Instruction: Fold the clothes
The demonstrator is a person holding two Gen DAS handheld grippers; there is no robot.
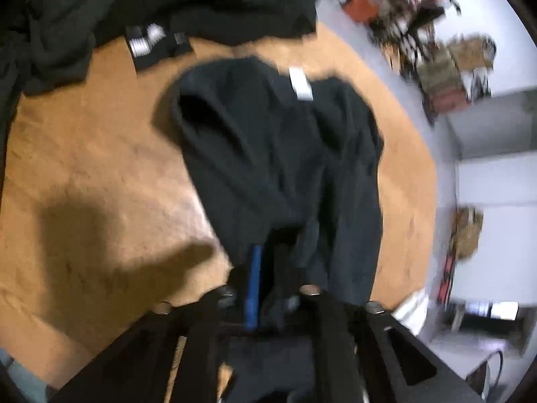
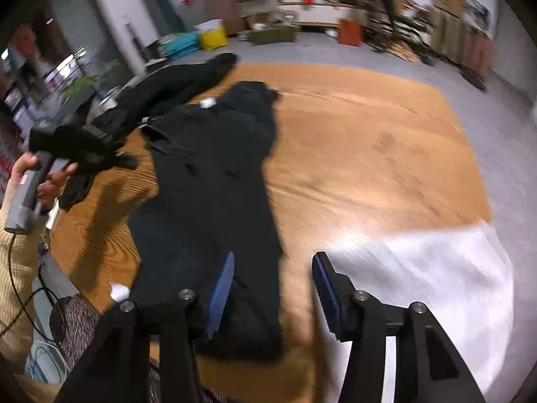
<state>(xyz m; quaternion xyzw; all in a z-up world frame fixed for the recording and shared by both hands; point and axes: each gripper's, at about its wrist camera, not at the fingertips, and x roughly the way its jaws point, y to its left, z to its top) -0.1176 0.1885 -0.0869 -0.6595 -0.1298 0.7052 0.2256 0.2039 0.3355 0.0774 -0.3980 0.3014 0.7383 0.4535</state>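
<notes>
A dark navy garment (image 1: 282,154) with a white label (image 1: 300,84) hangs from my left gripper (image 1: 268,288), which is shut on its near edge and holds it above the orange table (image 1: 100,154). In the right wrist view the same garment (image 2: 214,194) lies stretched along the table, and the left gripper (image 2: 84,147) shows at the left, held in a hand with dark cloth in it. My right gripper (image 2: 272,288) is open and empty, its left finger (image 2: 221,288) over the garment's near end.
A pile of other dark clothes (image 1: 167,10) lies at the table's far side, also seen in the right wrist view (image 2: 167,87). A white cloth or sheet (image 2: 429,275) lies at the table's near right corner. Boxes and clutter (image 2: 268,16) stand on the floor beyond.
</notes>
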